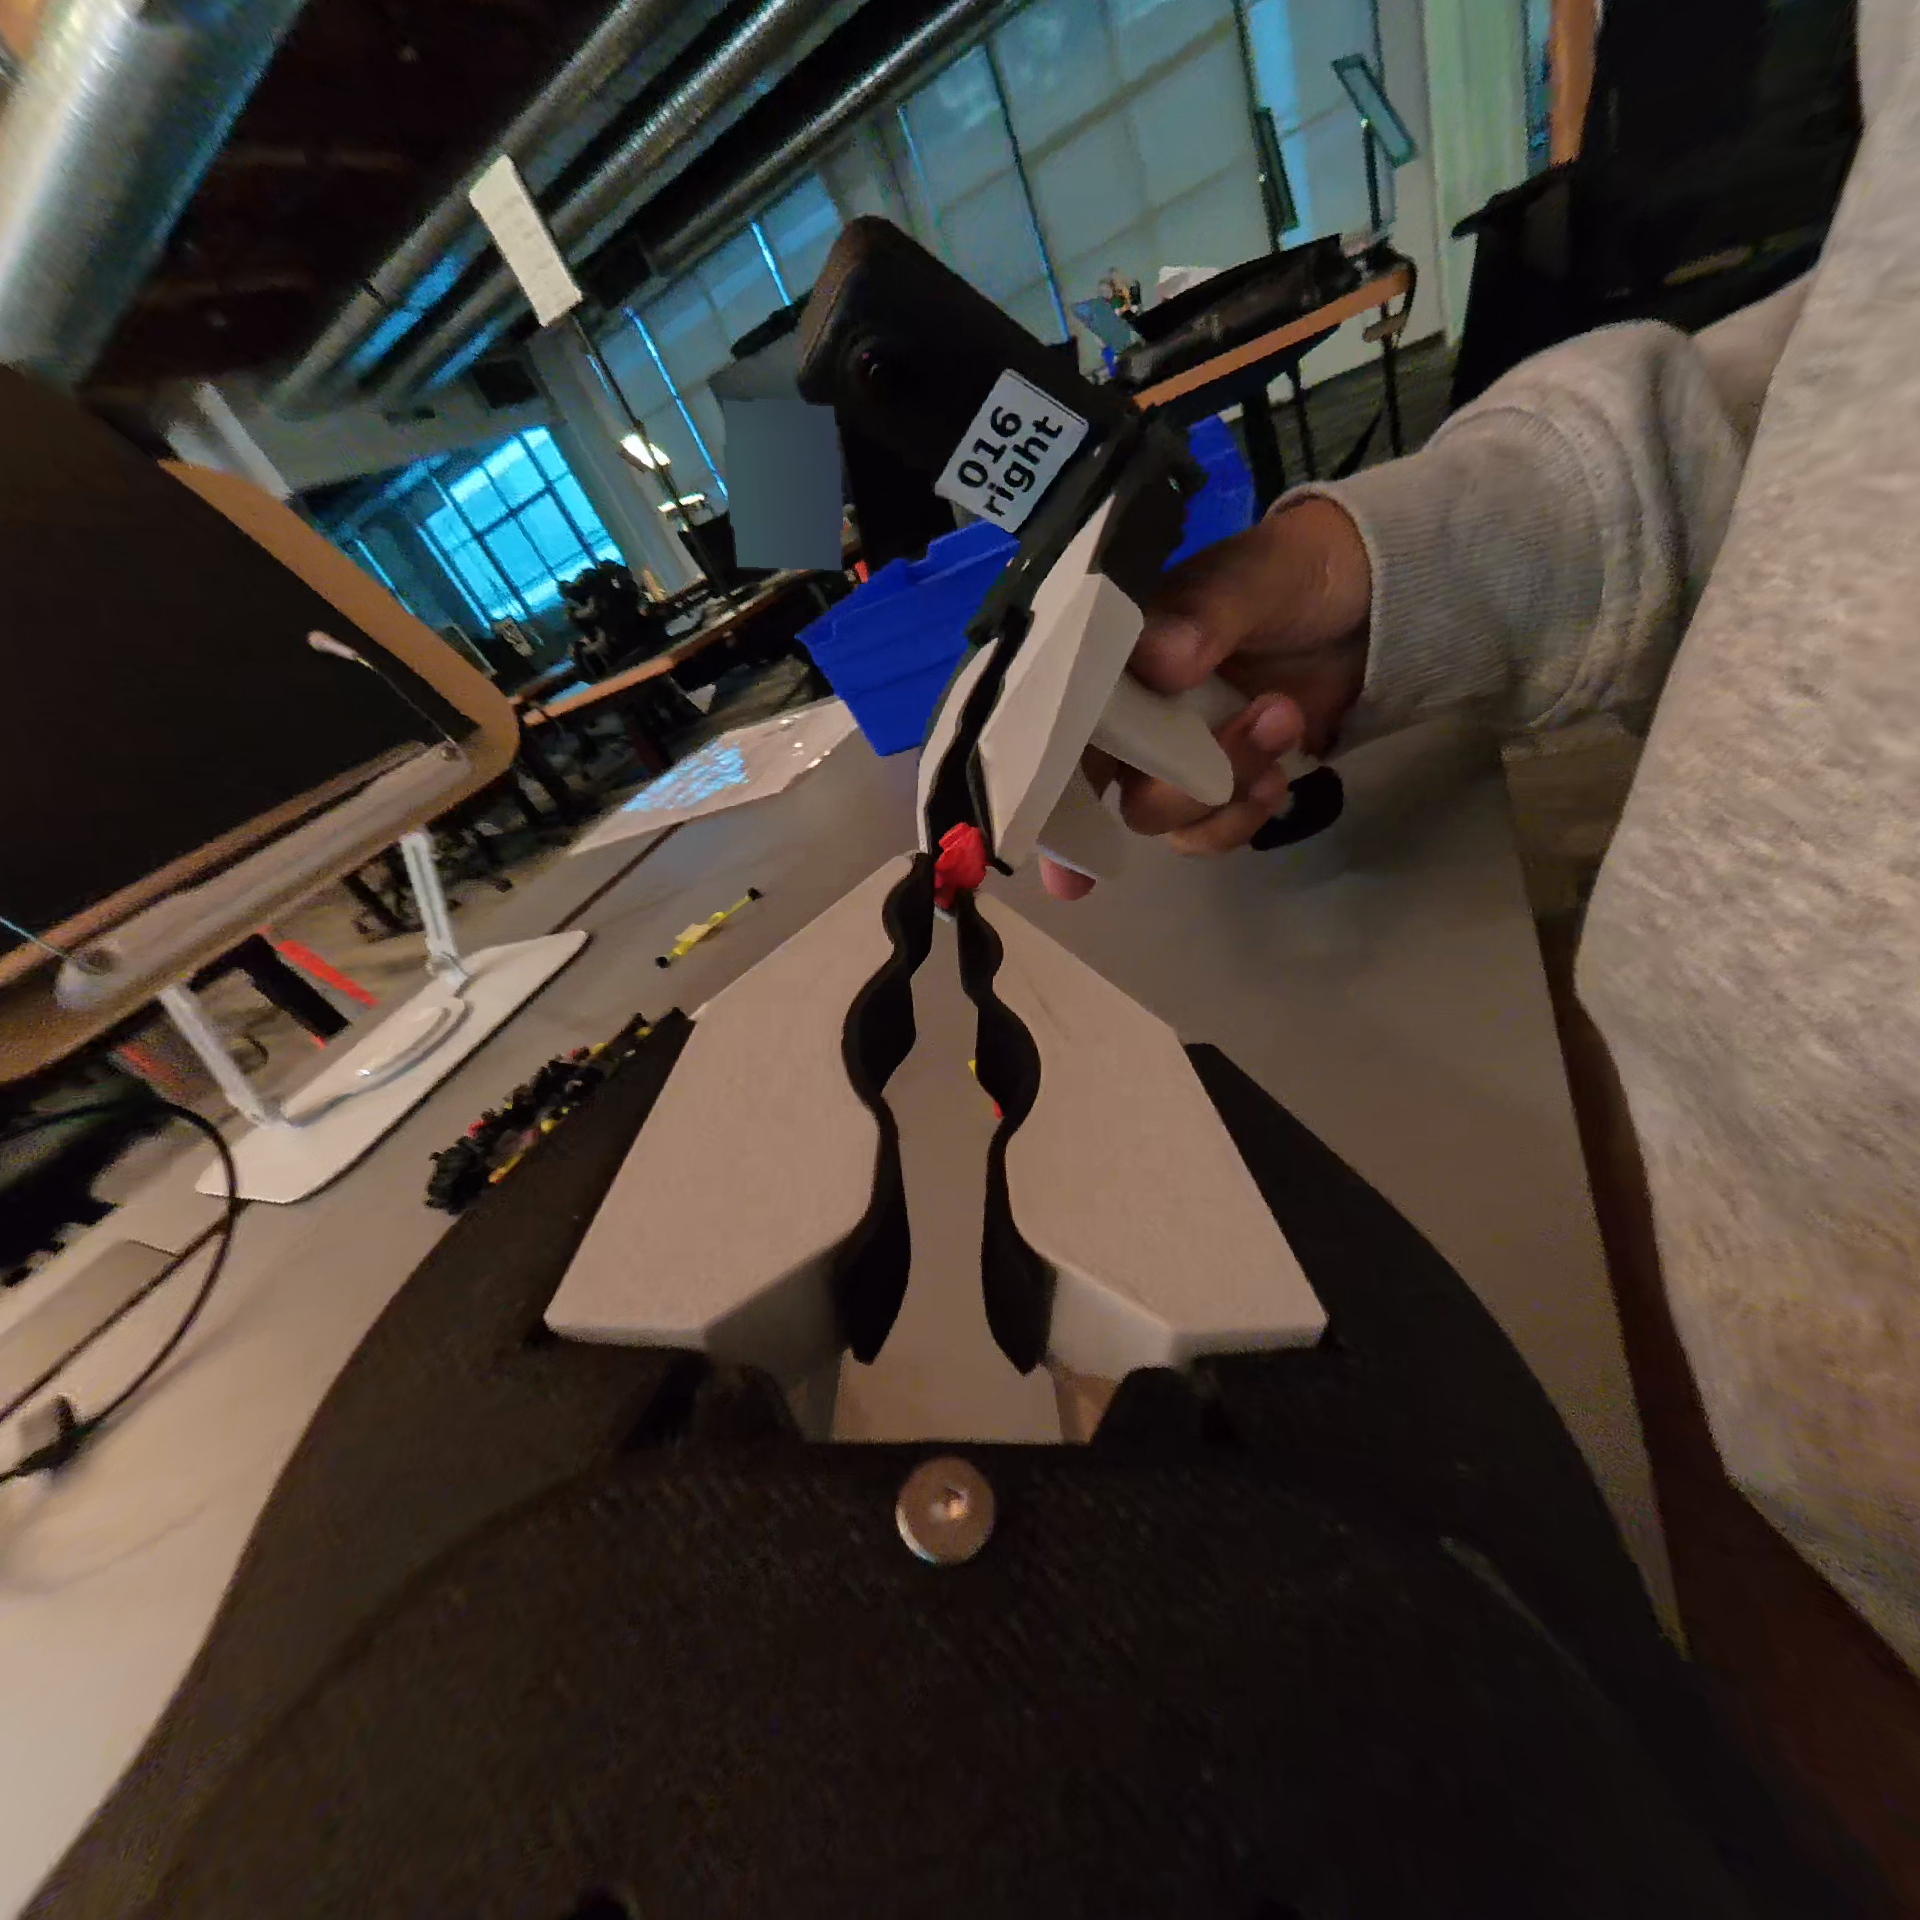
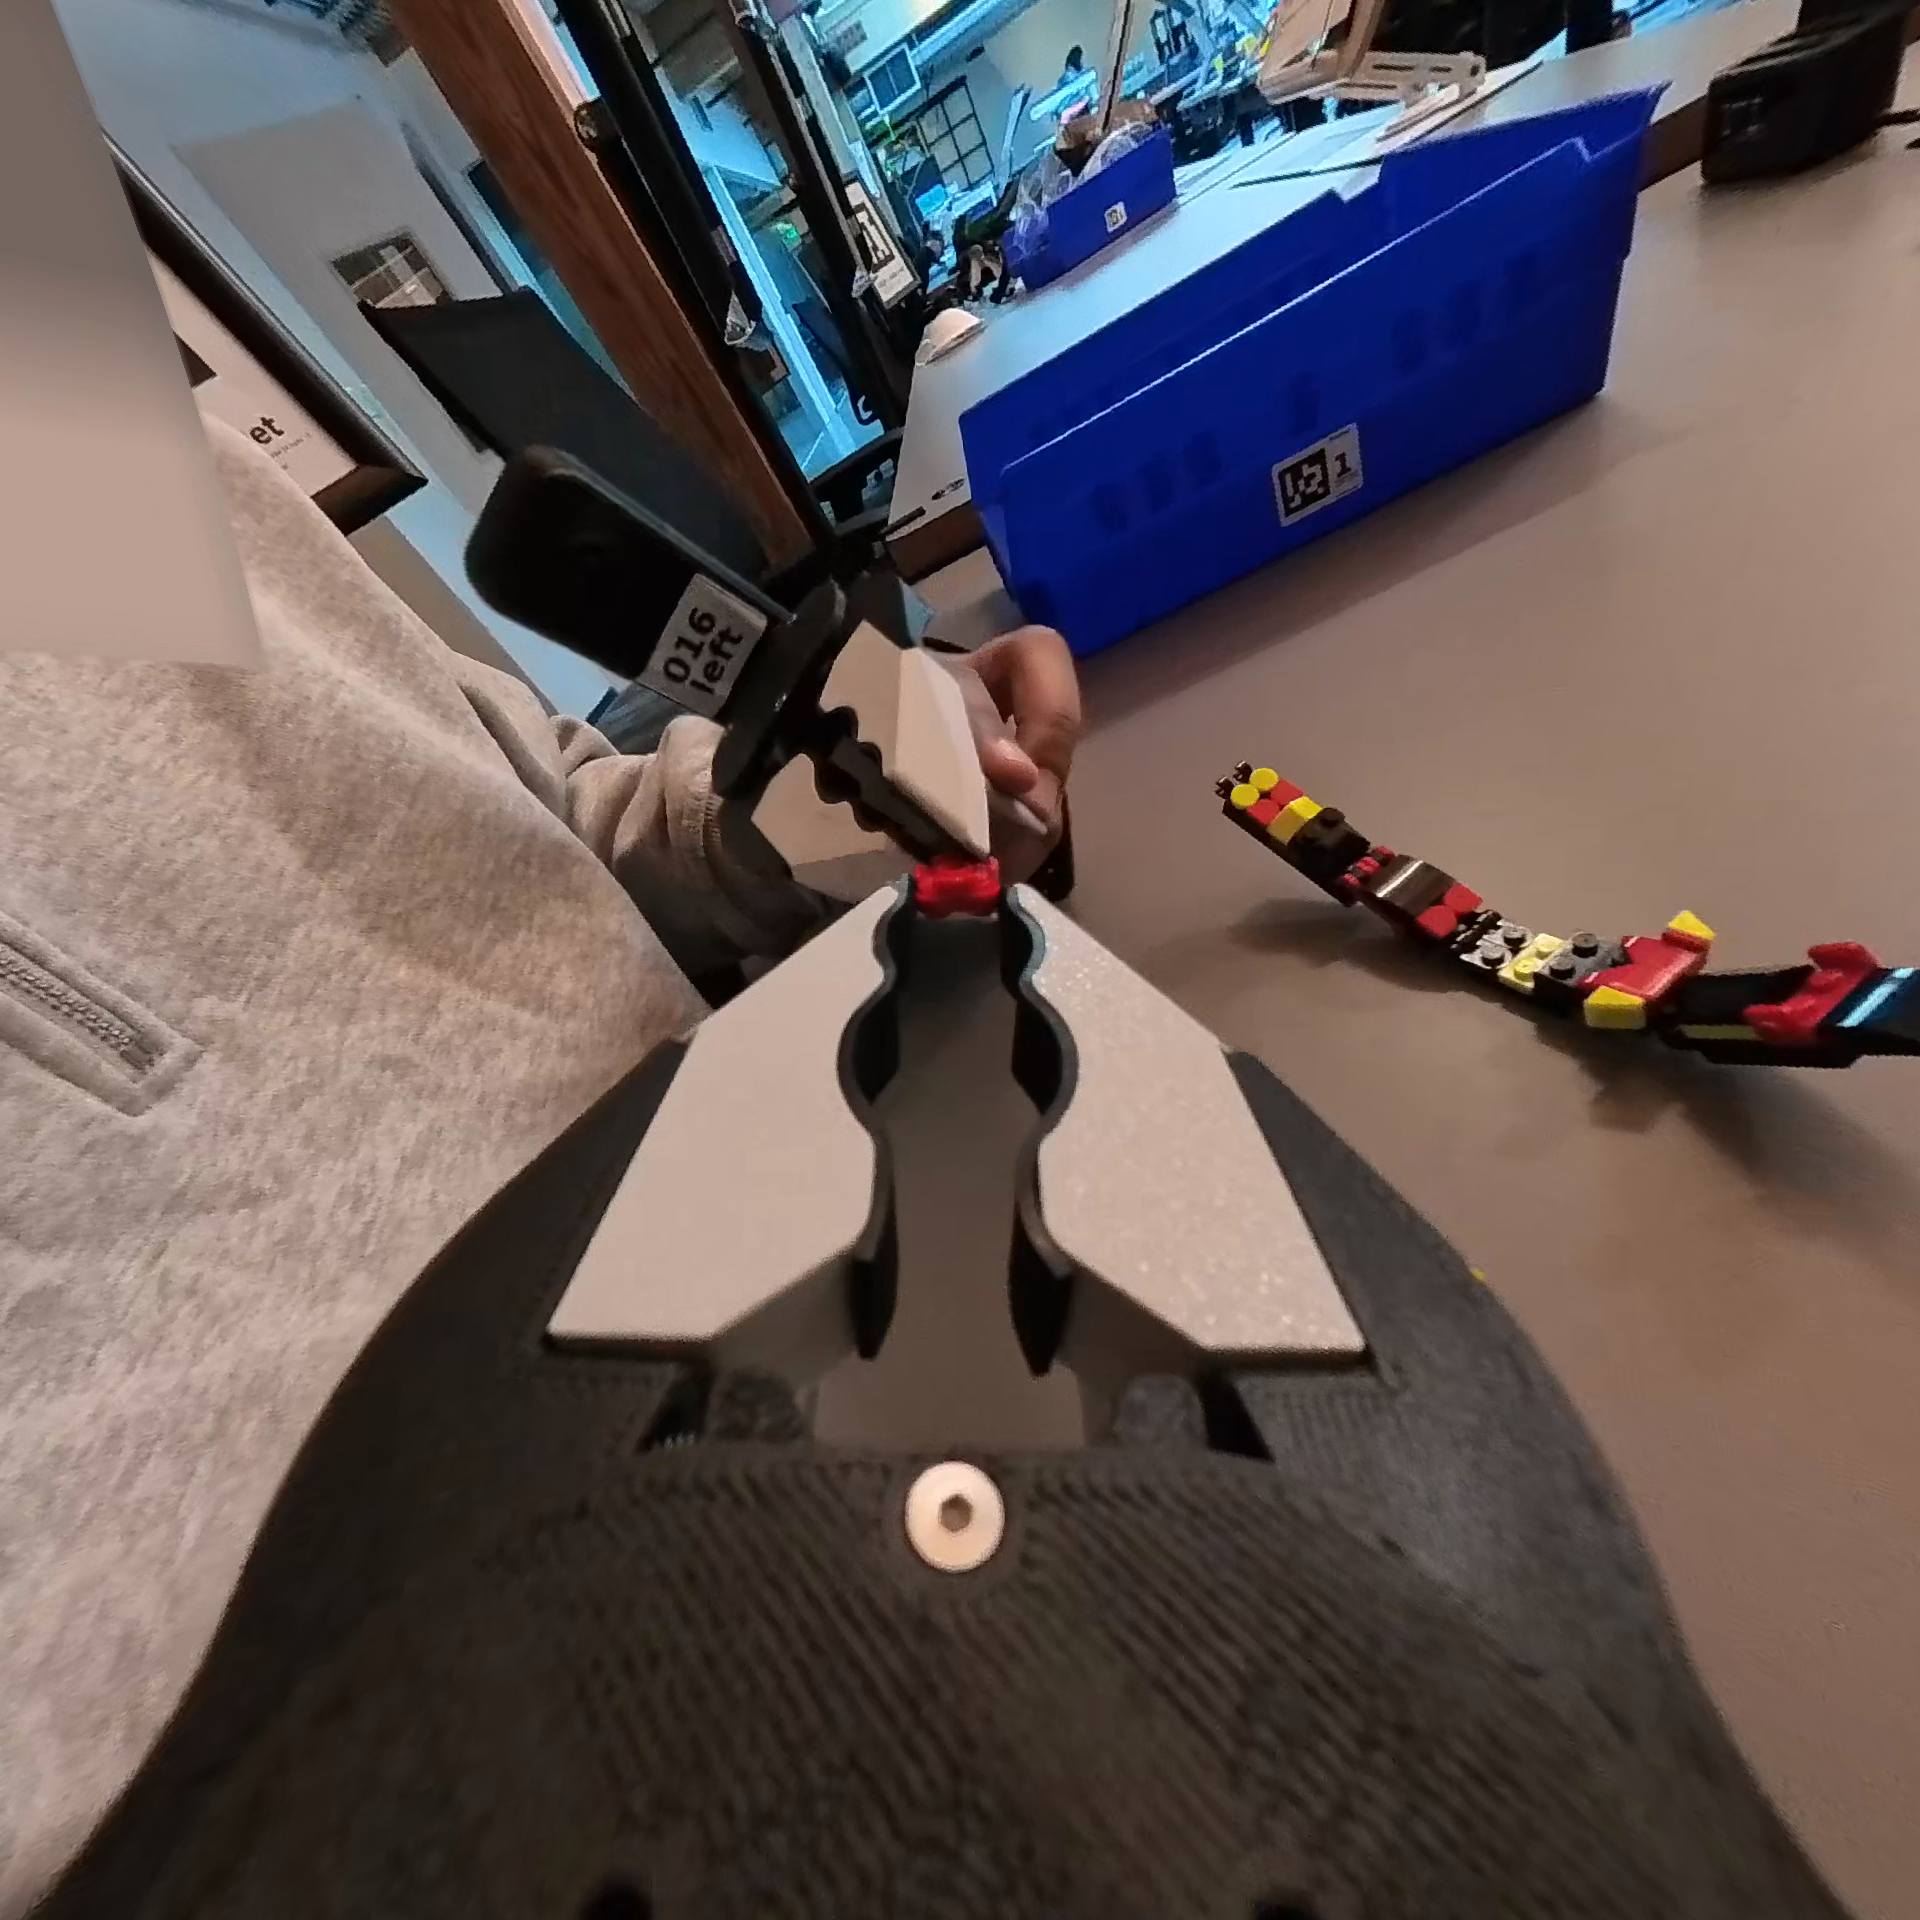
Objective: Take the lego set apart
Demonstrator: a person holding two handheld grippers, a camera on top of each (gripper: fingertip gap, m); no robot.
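A small red lego piece is held above the table between both grippers, which meet tip to tip. My left gripper is shut on it from below in the left wrist view, and the right gripper comes down on it from above. In the right wrist view, my right gripper is shut on the same red piece, with the left gripper pinching it from the far side. The rest of the lego set, a long strip of black, red and yellow bricks, lies on the table to the right; it also shows in the left wrist view.
A blue bin stands on the grey table beyond the lego set. A monitor on a white stand is at the left, with a cable beside it. A thin yellow and black stick lies on the table. The person's grey sleeves are close on either side. My two grippers' fingertips are within a few centimetres of each other.
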